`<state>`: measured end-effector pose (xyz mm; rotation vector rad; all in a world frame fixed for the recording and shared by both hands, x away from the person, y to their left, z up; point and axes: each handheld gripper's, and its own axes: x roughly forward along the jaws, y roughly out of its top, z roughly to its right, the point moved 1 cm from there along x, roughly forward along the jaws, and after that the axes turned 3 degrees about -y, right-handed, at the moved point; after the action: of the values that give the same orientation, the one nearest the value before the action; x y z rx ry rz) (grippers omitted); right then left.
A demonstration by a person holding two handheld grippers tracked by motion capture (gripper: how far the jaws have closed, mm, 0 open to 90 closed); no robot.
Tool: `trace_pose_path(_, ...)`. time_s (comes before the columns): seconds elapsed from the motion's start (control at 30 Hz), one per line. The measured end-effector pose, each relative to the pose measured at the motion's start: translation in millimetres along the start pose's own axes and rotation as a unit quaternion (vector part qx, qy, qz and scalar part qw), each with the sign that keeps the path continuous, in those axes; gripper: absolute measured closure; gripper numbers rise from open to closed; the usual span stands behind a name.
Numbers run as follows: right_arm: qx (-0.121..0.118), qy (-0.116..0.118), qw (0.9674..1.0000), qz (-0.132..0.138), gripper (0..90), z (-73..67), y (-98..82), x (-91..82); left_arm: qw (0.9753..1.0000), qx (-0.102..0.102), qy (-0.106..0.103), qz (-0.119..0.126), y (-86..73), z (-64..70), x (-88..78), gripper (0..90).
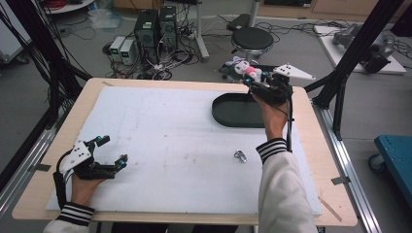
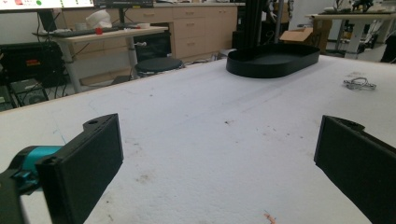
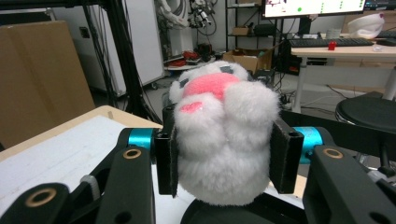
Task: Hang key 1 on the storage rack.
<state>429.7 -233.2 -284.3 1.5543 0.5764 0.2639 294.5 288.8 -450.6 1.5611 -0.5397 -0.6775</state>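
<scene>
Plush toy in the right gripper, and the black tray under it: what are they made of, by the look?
Plush toy: soft white fluffy fabric with pink patches; the pile bulges around the pads of the right gripper, so probably stuffed. Black tray: stiff, matte, with a thin upright rim; likely plastic, though painted metal can't be ruled out.

A black oval tray [image 1: 228, 112] sits toward the far right of a white foam sheet [image 1: 160, 141] covering the wooden table [image 1: 43, 160]. A small metal ring [image 1: 240, 156] lies nearer the front edge, right of centre and well apart from the tray. Beyond the table's far edge, a black round stool [image 1: 251, 39] stands on the floor beside two computer towers [image 1: 155, 26] amid tangled cables.
</scene>
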Motion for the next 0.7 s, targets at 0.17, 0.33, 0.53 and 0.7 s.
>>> trace_pose_path(0.17,0.001,-0.006,1.0000,-0.005,54.5,-0.3,-0.6,7.8,1.0000,-0.001,-0.002,0.000,-0.2,-0.3,-0.5,1.7)
trace_pose_path(0.33,0.001,-0.016,0.9999,-0.005,54.5,-0.6,-3.0,13.5,0.9999,0.000,0.002,0.011,-0.8,0.3,-2.1,1.7)
trace_pose_path(0.53,0.004,-0.029,0.9996,0.003,54.4,1.1,-4.7,20.4,0.9993,-0.007,0.010,0.037,-2.6,-1.1,-7.5,1.7)
trace_pose_path(0.7,0.011,-0.035,0.9993,0.004,54.4,2.7,-6.6,23.6,0.9992,-0.005,0.011,0.038,-2.6,-0.1,-7.0,1.7)
